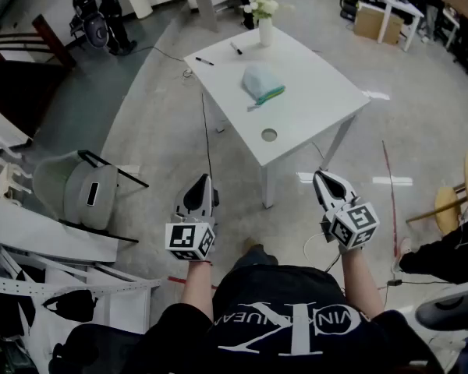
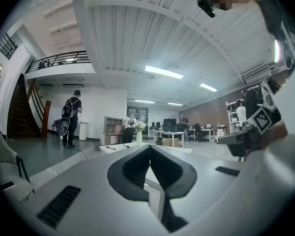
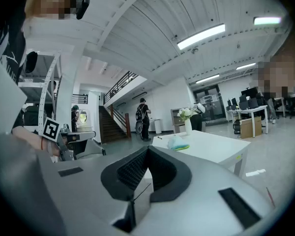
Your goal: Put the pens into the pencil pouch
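Two pens (image 1: 204,61) tiny on far table (image 1: 312,107); pouch (image 1: 261,84) opening indistinct.

- Table (image 1: 312,107): the top is showing smooth and white, matt with a faint sheen.
- Pencil pouch (image 1: 261,84), mid-table: looking like soft, crumpled pale teal cloth, matt.
- Vase (image 1: 265,31), at the table's far edge: showing smooth and white, slightly glossy.
- Floor (image 1: 164,131), around the table: looking like polished grey concrete, catching streaks of light.
- Left gripper (image 1: 205,178) and right gripper (image 1: 321,174), on the table's near side: the pale grey shells are looking like matt moulded plastic. The black pads (image 3: 132,168) are looking rubbery and finely ribbed.
- Chair (image 1: 78,189), left of the table: the grey shell is looking like smooth plastic, and the thin black frame like metal.
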### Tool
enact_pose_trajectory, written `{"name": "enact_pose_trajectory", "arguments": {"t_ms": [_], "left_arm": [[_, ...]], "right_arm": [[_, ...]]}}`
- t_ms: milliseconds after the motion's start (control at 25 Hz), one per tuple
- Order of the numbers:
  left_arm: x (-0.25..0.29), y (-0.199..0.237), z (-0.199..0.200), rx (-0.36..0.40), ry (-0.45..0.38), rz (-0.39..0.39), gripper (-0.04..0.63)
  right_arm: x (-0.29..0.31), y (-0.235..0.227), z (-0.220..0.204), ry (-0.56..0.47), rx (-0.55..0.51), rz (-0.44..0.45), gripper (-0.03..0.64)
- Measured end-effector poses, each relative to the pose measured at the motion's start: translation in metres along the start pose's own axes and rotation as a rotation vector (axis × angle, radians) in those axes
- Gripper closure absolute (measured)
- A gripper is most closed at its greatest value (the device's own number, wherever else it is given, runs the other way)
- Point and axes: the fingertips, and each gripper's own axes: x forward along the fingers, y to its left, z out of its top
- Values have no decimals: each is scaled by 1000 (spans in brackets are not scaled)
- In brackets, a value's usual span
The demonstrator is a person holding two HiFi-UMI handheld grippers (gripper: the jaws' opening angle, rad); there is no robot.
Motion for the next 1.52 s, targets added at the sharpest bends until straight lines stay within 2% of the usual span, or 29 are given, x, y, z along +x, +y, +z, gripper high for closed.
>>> {"name": "enact_pose_trajectory", "arguments": {"t_ms": [560, 760, 800, 960, 1080, 1280, 1520], "left_arm": [[-2, 1, 3, -66, -3, 27, 591], [15, 2, -5, -79, 4, 12, 588], [21, 4, -7, -79, 6, 9, 577], [58, 19, -10, -92, 3, -10, 508], [92, 30, -17, -108, 26, -44, 489], [164, 58, -44, -134, 115, -121, 486], [253, 83, -51, -136, 143, -233, 482]], "right_arm": [[2, -3, -4, 20, 4, 17, 607], [18, -26, -10, 34, 15, -59, 607], [22, -30, -12, 38, 25, -64, 590], [47, -50, -14, 46, 58, -69, 494], [72, -66, -14, 57, 70, -77, 484], [119, -99, -17, 89, 112, -133, 472], [170, -137, -15, 100, 142, -213, 471]]}}
